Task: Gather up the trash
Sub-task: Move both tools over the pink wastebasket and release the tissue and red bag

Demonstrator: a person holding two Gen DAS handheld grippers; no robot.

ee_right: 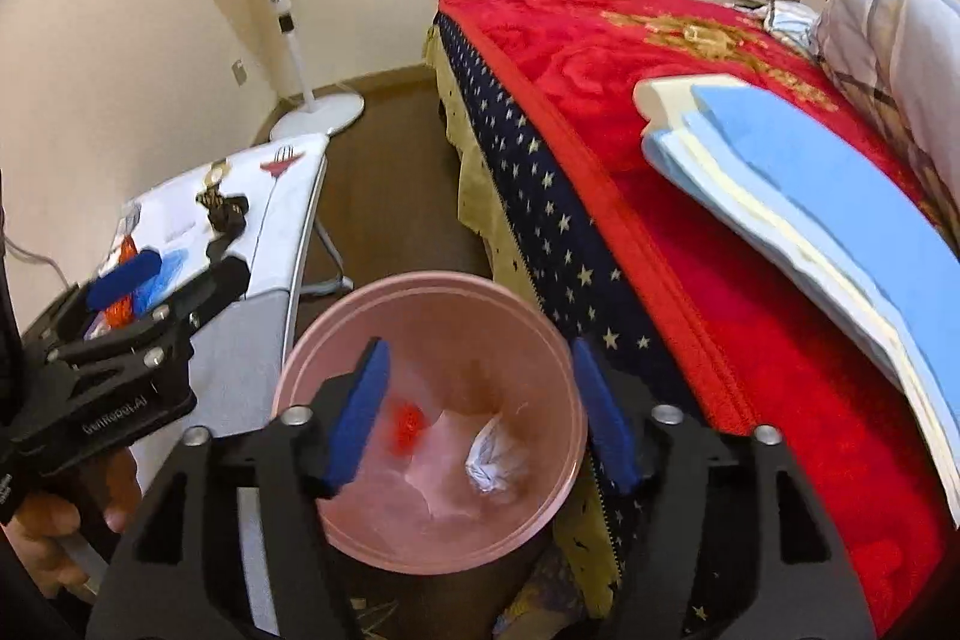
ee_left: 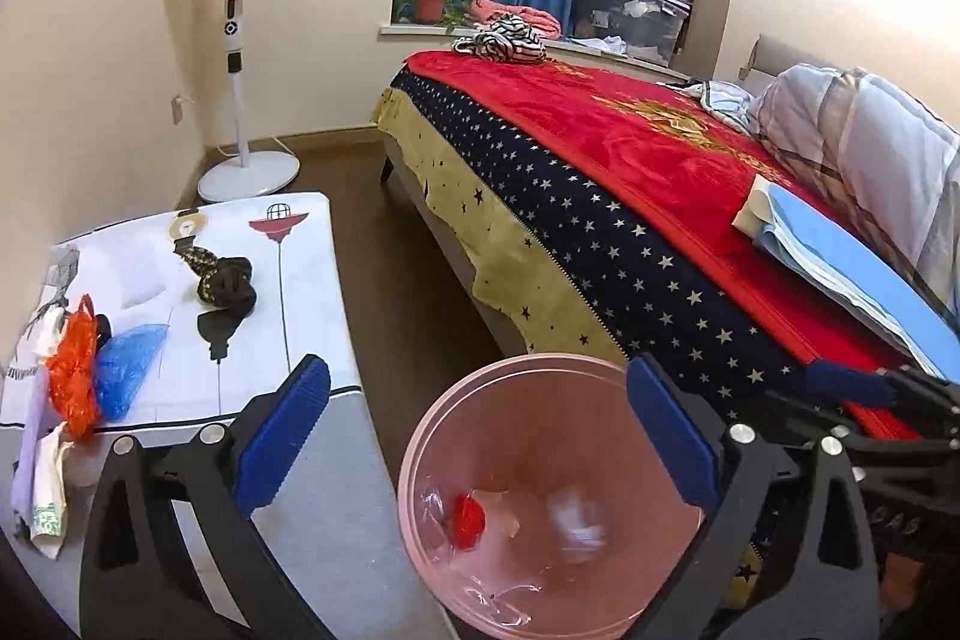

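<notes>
Left tool (ee_left: 480,430) gapes wide and empty above the pink bin (ee_left: 420,436); the right tool (ee_right: 480,412) hangs open there too. Trash bags (ee_left: 96,370) remain on the desk (ee_left: 288,280), left of the bin. Reaching back carelessly could knock the bin over and spill its trash.

**Grippers and hands: pose and state**

Left gripper (ee_left: 477,436): jaws spread wide, nothing between the blue pads, angled downward. Right gripper (ee_right: 480,412): jaws apart, empty, angled downward. Left hand (ee_right: 57,532): bare fingers wrapped round the left gripper's handle.
</notes>
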